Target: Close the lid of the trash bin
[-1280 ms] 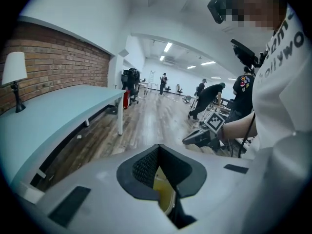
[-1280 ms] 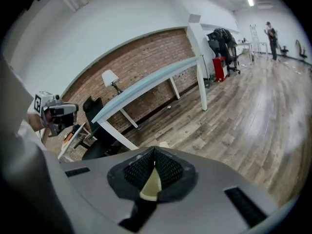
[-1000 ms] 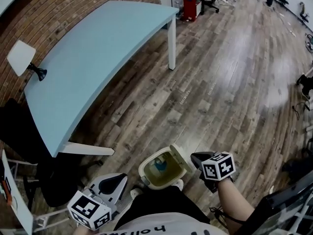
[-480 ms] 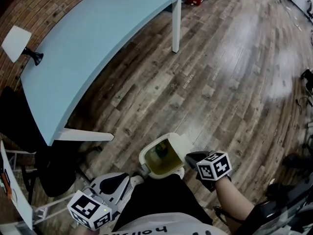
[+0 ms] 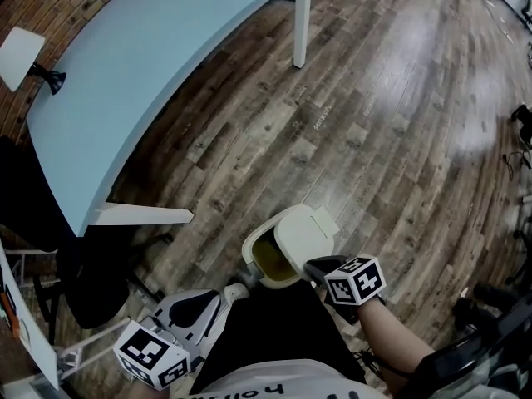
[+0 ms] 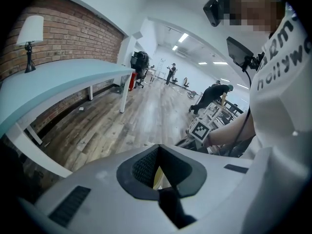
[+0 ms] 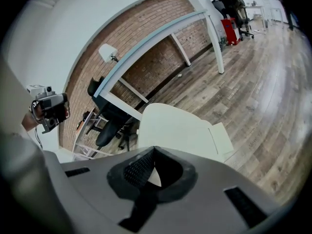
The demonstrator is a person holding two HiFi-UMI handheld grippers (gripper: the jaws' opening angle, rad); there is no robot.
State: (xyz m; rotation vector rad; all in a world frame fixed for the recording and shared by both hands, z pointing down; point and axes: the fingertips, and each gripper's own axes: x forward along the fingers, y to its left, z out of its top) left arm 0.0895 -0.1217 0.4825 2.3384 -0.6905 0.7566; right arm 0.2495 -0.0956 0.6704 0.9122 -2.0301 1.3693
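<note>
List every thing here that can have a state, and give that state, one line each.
lid: half down, tilted over the opening, not shut.
bin: partly open, part of the inside showing.
left tongs: shut, empty.
right tongs: shut, empty, right by the lid.
lamp: upright.

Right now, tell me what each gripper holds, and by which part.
Nothing. Left gripper and right gripper are both shut, empty; the right tip sits at the lid.

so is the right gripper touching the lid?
Cannot tell. In head view the right gripper overlaps the lid edge; neither contact nor gap shows plainly.
</note>
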